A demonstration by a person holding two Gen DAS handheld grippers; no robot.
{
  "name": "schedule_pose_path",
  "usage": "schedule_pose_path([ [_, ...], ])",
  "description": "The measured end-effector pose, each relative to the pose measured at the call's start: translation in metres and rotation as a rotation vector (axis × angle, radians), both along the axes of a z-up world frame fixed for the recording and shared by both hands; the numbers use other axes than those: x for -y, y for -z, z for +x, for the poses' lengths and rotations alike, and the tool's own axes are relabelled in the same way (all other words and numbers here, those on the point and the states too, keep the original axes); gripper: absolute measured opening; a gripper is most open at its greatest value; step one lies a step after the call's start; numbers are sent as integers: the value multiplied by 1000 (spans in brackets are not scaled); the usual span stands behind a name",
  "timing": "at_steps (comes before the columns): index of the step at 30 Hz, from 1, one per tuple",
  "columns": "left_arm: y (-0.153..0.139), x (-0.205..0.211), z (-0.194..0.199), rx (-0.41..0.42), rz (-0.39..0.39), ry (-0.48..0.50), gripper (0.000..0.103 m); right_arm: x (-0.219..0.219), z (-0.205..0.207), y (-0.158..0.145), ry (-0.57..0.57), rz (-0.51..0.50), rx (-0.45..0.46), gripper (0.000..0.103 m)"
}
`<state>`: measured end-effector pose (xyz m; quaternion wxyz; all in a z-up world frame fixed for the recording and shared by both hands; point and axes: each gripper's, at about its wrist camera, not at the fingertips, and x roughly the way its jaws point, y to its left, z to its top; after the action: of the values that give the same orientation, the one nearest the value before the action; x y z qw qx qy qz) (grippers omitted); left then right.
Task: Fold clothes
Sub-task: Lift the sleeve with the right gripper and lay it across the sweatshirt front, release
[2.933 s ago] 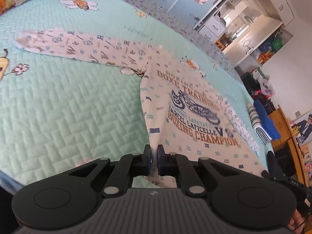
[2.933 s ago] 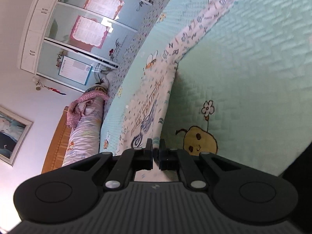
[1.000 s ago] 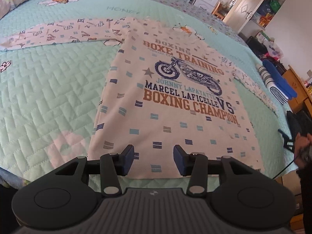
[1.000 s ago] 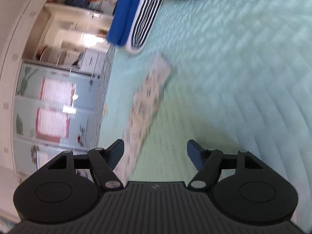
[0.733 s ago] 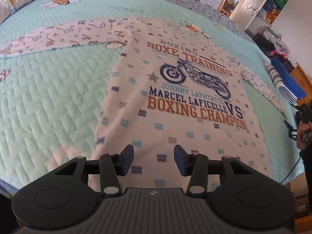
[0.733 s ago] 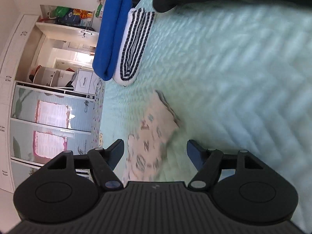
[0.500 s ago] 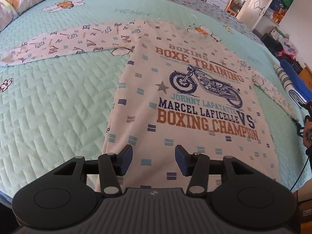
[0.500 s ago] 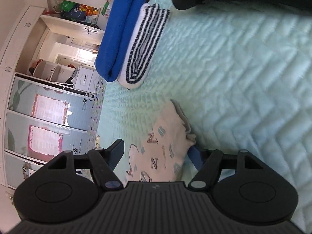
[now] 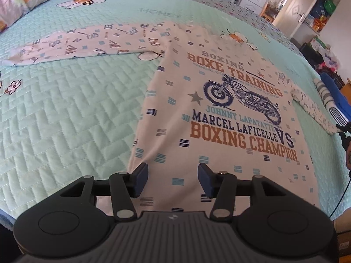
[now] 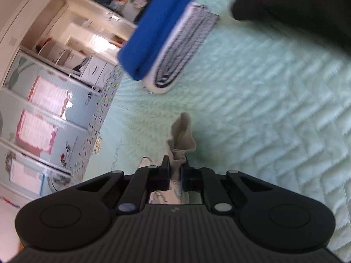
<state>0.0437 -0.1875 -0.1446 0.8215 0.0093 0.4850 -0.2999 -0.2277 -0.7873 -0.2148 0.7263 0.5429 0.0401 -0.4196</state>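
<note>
A white long-sleeved shirt (image 9: 219, 114) with a motorbike print and "BOXING CHAMPION" lettering lies flat, front up, on the mint quilted bed (image 9: 65, 114). Its left sleeve (image 9: 92, 41) stretches out to the left. Its right sleeve (image 9: 311, 107) runs to the right. My left gripper (image 9: 172, 177) is open and empty just above the shirt's lower hem. My right gripper (image 10: 174, 171) is shut on the cuff of the right sleeve (image 10: 181, 135), which bunches up beyond the fingertips.
A folded stack of blue and striped clothes (image 10: 166, 35) lies on the bed beyond the right gripper, also at the right edge of the left wrist view (image 9: 331, 96). A black object (image 10: 296, 6) lies at the upper right. Wardrobes and shelves stand past the bed.
My right gripper has closed on the right sleeve's cuff, which lay between its open fingers half a second ago. My left gripper stays open and has moved slightly forward over the hem.
</note>
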Motion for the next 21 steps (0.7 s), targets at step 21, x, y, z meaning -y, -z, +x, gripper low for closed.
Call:
schedule_pose_path([
  [21,5,-35,5,-40,-121,-54,54,-50,112,-110,-227,-298,-178,9],
])
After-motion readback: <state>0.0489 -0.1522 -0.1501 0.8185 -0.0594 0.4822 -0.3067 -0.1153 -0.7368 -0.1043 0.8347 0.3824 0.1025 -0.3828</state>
